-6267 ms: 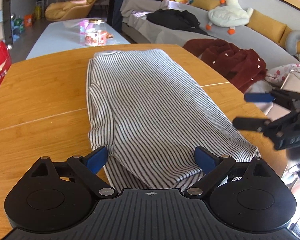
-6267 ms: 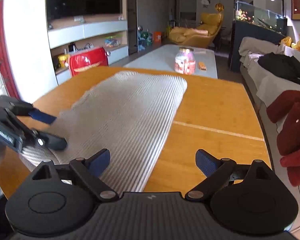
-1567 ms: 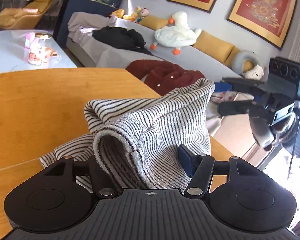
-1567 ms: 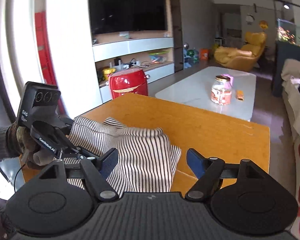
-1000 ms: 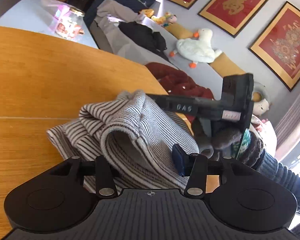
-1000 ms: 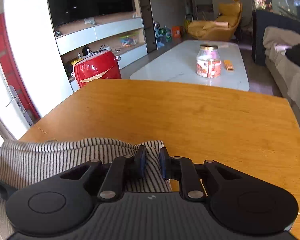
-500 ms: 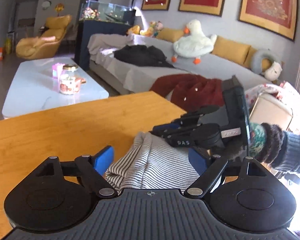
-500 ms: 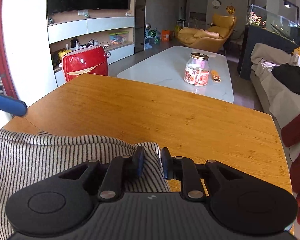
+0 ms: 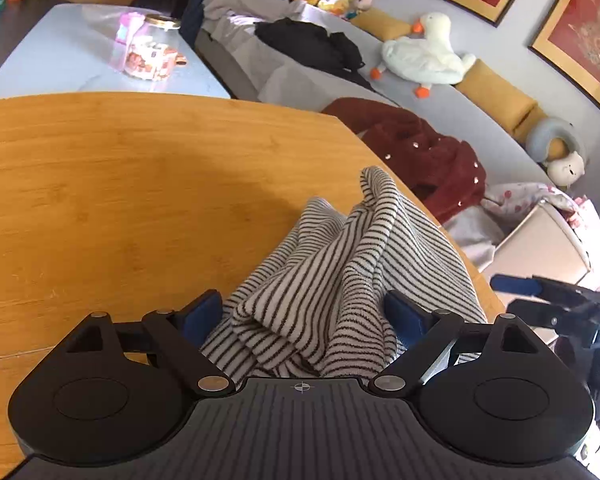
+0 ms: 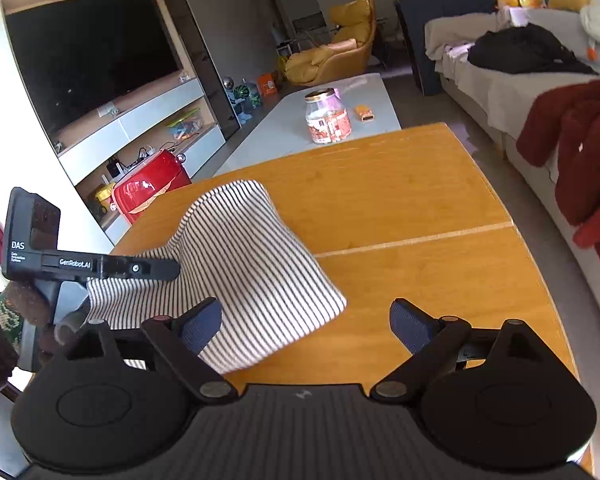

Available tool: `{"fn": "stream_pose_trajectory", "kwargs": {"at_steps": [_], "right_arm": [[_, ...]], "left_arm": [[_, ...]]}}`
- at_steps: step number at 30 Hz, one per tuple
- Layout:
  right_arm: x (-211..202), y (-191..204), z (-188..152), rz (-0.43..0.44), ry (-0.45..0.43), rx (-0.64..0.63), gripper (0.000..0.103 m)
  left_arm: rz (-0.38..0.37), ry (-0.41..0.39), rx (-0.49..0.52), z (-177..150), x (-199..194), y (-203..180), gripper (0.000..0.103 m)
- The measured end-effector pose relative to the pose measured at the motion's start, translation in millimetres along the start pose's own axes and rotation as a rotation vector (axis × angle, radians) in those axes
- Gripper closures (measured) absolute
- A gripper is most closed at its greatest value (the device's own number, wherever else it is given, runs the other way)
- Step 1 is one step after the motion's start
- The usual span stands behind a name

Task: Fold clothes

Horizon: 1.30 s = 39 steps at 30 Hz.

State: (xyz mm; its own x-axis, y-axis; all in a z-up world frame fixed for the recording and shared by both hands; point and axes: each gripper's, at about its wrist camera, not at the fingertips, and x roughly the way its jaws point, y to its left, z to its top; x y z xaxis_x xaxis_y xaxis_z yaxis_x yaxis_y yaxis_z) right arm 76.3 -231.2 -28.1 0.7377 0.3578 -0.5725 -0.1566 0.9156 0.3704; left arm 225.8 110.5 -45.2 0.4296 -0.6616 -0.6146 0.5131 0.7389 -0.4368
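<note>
The left wrist view looks along the left tongs (image 9: pixel 302 314) at a striped garment (image 9: pixel 352 272) bunched in soft folds between its two blue pads, with one peak of cloth standing up ahead. The right wrist view shows what that view cannot: the same striped garment (image 10: pixel 244 264) is doubled over into a smooth, rounded flap, lying ahead and left of the right tongs (image 10: pixel 306 322). The left tongs (image 10: pixel 148 268) appear there from the side, over the garment's near left corner; whether they pinch it cannot be told from that angle. In the left view both pads stand wide apart, the cloth lying loosely between them, so the left tongs are released. The right tongs (image 9: pixel 516 292) show at the left view's right edge, spread and off the cloth. In their own view they gape wide, holding nothing, the left pad just over the garment's near edge. The wooden counter (image 10: pixel 420 208) stretches bare ahead and right of the right tongs; its right edge drops toward a sofa (image 10: pixel 500 92).
</note>
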Motion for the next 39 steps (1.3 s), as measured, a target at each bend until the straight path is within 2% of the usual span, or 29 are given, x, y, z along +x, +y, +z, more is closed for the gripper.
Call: {"fn": "stream_pose_trajectory", "kwargs": {"at_steps": [2, 5, 8, 10, 13, 18, 23, 28, 32, 34, 36, 37, 38, 39], "right_arm": [[4.6, -5.9, -5.6, 0.058, 0.026, 0.042, 0.027], [21.5, -11.4, -8.5, 0.12, 0.057, 0.101, 0.038], [37.8, -16.8, -6.0, 0.167, 0.056, 0.162, 0.038], [44.9, -17.6, -1.7, 0.175, 0.037, 0.158, 0.038], [57.3, -13.9, 10.6, 0.158, 0.02, 0.118, 0.037], [87.9, -3.8, 34.5, 0.11, 0.018, 0.041, 0.033], [111.0, 4.2, 52.5, 0.049, -0.003, 0.0, 0.031], [90.3, 6.9, 49.0, 0.0, -0.033, -0.043, 0.016], [64.3, 0.6, 30.5, 0.04, -0.007, -0.018, 0.004], [55.8, 0.0, 16.1, 0.07, 0.025, -0.004, 0.004], [48.5, 3.6, 2.7, 0.09, 0.031, 0.009, 0.004], [45.1, 5.9, -2.5, 0.1, 0.026, 0.009, 0.01], [42.3, 8.6, -5.2, 0.112, 0.017, -0.004, 0.022], [39.8, 11.3, -6.8, 0.12, 0.007, -0.02, 0.026]], "left_arm": [[0.01, 0.0, -0.011, 0.7, 1.3, -1.9, 0.01], [0.031, 0.011, -0.02, 2.7, 1.2, -5.3, 0.01], [0.071, 0.018, -0.027, 2.7, -1.3, -10.4, 0.01], [0.084, 0.016, -0.052, 0.8, -4.9, -9.9, 0.011], [0.1, 0.022, -0.061, -2.7, -8.7, -15.5, 0.013], [0.083, 0.042, -0.087, -15.0, -12.8, -32.0, 0.013], [0.017, 0.055, -0.105, -31.2, -16.1, -49.4, 0.011], [-0.023, 0.038, -0.109, -40.0, -31.4, -54.5, 0.01], [-0.035, -0.031, -0.178, -38.3, -50.7, -42.7, 0.008], [-0.025, -0.061, -0.191, -35.7, -55.1, -38.5, 0.007], [-0.027, -0.056, -0.192, -34.3, -49.8, -37.3, 0.007], [-0.029, -0.045, -0.183, -35.0, -44.4, -38.5, 0.007], [-0.031, -0.032, -0.173, -36.0, -38.6, -40.0, 0.007], [-0.028, -0.016, -0.163, -36.9, -32.0, -41.4, 0.01]]}}
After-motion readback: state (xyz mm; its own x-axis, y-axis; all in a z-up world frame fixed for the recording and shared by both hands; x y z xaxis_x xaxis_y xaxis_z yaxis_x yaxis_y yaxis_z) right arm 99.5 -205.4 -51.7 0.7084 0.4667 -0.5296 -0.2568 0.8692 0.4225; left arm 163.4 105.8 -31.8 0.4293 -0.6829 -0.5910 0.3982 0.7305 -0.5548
